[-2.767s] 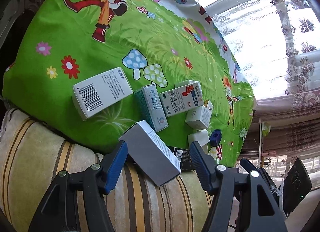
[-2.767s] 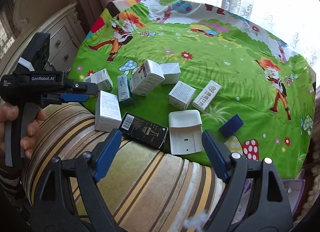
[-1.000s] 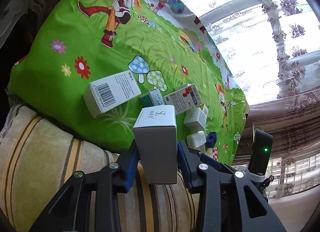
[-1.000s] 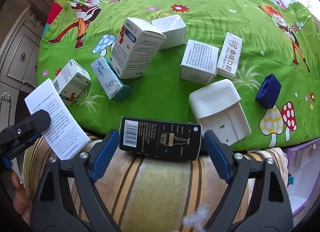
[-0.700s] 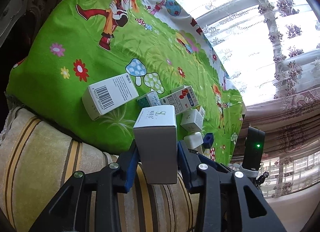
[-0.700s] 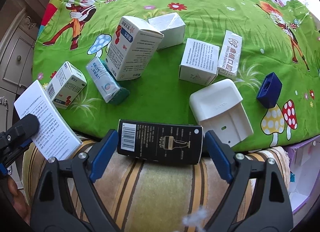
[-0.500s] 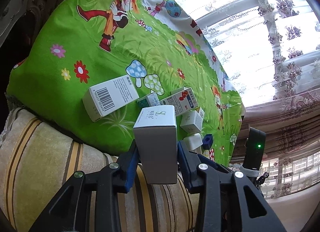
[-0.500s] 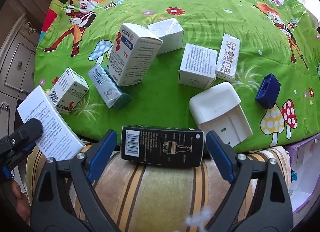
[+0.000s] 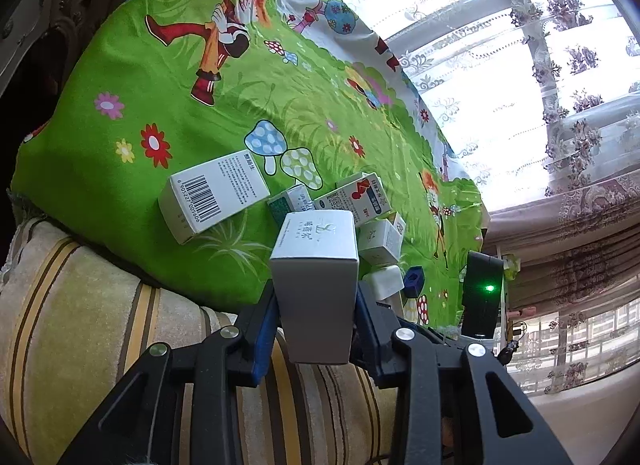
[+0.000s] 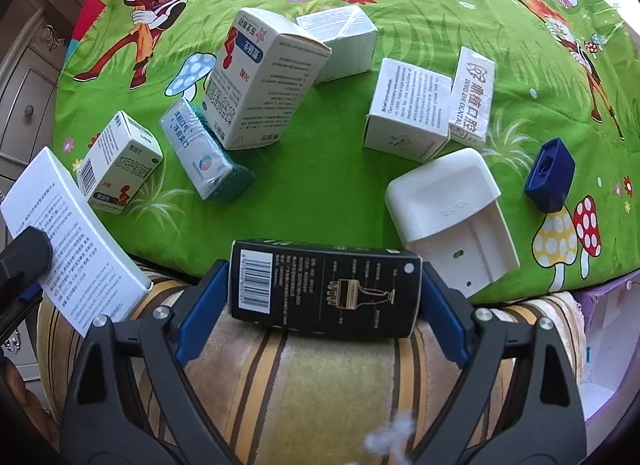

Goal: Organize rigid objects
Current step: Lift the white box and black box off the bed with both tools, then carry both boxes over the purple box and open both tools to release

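My left gripper (image 9: 316,329) is shut on a white-grey box (image 9: 316,285) and holds it upright above the striped cushion; that box also shows at the left edge of the right wrist view (image 10: 72,241). My right gripper (image 10: 320,297) is closed on the two ends of a black box (image 10: 324,289) with a barcode, at the near edge of the green cloth. Several white boxes lie on the cloth, among them a barcode box (image 9: 212,197), a teal-ended box (image 10: 204,153) and a tall red-and-blue printed box (image 10: 260,77).
A white plastic holder (image 10: 452,209) and a small blue block (image 10: 550,175) lie at the right on the green cartoon cloth (image 10: 420,1). A striped cushion (image 10: 320,385) runs along the near edge. A window with lace curtains (image 9: 520,65) is behind.
My right gripper has moved forward and closed on the ends of the black box. My left gripper keeps the white-grey box gripped, nearly still.
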`<act>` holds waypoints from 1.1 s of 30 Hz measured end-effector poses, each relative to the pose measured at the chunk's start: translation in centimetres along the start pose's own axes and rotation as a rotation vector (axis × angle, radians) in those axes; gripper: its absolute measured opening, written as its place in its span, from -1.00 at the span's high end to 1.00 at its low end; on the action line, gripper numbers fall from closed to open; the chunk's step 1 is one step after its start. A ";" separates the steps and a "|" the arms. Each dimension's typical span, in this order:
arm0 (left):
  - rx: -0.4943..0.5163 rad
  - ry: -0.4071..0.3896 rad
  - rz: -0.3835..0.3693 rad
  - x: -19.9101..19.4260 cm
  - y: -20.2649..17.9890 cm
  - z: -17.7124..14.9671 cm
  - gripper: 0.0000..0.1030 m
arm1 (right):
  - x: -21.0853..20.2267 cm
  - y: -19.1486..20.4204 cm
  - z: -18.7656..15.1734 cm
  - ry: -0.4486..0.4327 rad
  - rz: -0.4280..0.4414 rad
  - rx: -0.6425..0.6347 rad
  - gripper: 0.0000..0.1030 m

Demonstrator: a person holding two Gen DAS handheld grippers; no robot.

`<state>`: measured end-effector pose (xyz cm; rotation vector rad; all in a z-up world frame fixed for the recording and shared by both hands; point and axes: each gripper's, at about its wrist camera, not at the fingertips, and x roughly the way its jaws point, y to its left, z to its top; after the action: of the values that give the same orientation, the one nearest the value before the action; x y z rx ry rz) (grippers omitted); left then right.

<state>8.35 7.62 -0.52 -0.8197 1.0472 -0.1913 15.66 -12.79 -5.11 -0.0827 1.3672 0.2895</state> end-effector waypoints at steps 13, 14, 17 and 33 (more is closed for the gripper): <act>0.058 -0.024 -0.015 -1.1 -2.8 -0.5 0.27 | -5.6 -2.0 -2.5 -0.213 0.026 0.005 -0.71; 0.066 -0.023 -0.017 -1.1 -3.2 -0.6 0.27 | -6.2 -2.5 -2.8 -0.229 0.028 0.009 -0.71; 0.100 -0.016 -0.028 -0.8 -4.8 -0.9 0.27 | -8.1 -4.1 -3.6 -0.273 0.035 0.034 -0.71; 0.318 0.139 -0.082 5.3 -16.1 -5.3 0.27 | -15.2 -18.7 -10.9 -0.429 -0.019 0.286 -0.71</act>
<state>10.34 -8.95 5.50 -0.5668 1.0790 -0.4779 7.35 -35.66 5.42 0.1955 0.9680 0.0847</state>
